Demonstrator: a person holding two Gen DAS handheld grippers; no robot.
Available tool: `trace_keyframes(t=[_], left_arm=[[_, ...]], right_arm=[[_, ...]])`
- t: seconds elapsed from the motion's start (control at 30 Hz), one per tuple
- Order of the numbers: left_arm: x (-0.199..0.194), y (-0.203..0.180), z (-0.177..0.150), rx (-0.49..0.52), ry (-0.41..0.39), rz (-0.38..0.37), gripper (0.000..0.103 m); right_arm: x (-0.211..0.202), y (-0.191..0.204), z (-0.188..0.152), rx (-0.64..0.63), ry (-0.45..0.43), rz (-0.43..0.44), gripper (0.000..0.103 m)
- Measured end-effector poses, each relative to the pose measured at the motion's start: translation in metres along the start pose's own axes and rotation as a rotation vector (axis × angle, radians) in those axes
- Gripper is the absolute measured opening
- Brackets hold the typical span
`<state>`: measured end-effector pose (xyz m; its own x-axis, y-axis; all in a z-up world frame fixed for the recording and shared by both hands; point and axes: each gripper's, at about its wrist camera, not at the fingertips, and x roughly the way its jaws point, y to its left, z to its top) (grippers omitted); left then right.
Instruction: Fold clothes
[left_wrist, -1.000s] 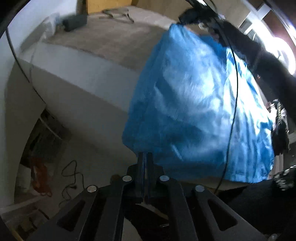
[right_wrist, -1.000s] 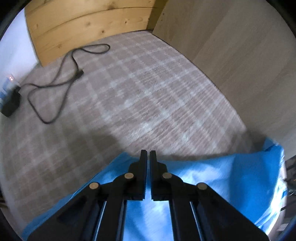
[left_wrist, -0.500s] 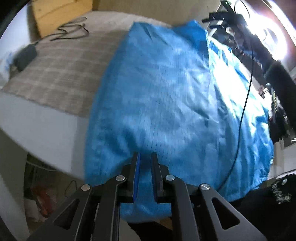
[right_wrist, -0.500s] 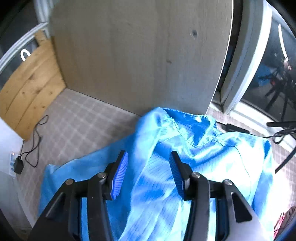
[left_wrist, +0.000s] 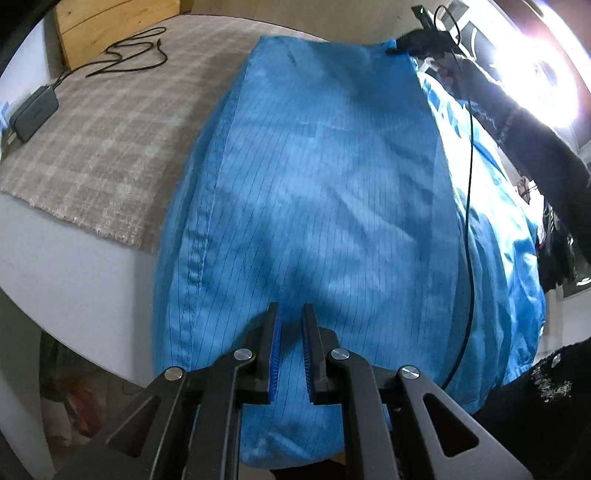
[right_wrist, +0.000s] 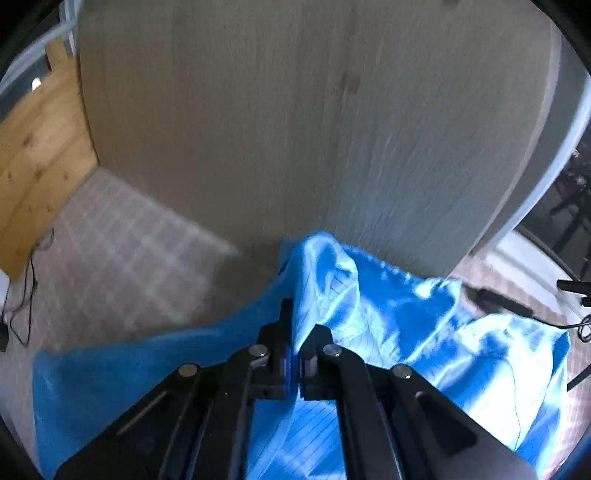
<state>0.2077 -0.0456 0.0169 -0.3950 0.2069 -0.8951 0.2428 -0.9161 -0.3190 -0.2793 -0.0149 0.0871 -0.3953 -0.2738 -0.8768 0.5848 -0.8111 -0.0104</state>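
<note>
Left wrist view: the left gripper (left_wrist: 291, 350) hovers with its jaws slightly parted over the near hem of the blue garment (left_wrist: 325, 192), holding nothing. The garment lies spread across the plaid bed cover (left_wrist: 103, 129), its near end draping over the bed's edge. A black charger (left_wrist: 35, 112) sits far left.

Right wrist view: the right gripper (right_wrist: 297, 354) is clamped on the garment's (right_wrist: 406, 332) bunched far edge near the wooden panel (right_wrist: 295, 129).
</note>
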Motion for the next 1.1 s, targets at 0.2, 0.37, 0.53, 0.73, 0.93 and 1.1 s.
trace_keyframes(t=[0.2, 0.37, 0.53, 0.73, 0.93, 1.1], left_arm=[[-0.046, 0.022, -0.026, -0.065, -0.063, 0.032, 0.014], [-0.071, 0.045, -0.059, -0.107, -0.080, 0.034, 0.032], [-0.051, 0.050, -0.072, -0.071, -0.033, 0.050, 0.044], [-0.028, 0.063, -0.080, -0.030, -0.011, 0.043, 0.047], [-0.020, 0.076, -0.072, 0.030, -0.012, -0.064, 0.050], [-0.024, 0.085, -0.075, 0.101, -0.006, -0.146, 0.052]], right_arm=[[-0.053, -0.009, -0.012, 0.019, -0.051, -0.131, 0.043], [-0.112, 0.048, -0.037, -0.107, -0.101, 0.093, 0.047], [-0.109, 0.155, -0.064, -0.283, -0.009, 0.226, 0.055], [-0.083, 0.234, -0.078, -0.244, 0.125, 0.241, 0.055], [-0.056, 0.289, -0.082, -0.173, 0.225, 0.134, 0.055], [-0.023, 0.305, -0.081, -0.181, 0.271, -0.046, 0.055]])
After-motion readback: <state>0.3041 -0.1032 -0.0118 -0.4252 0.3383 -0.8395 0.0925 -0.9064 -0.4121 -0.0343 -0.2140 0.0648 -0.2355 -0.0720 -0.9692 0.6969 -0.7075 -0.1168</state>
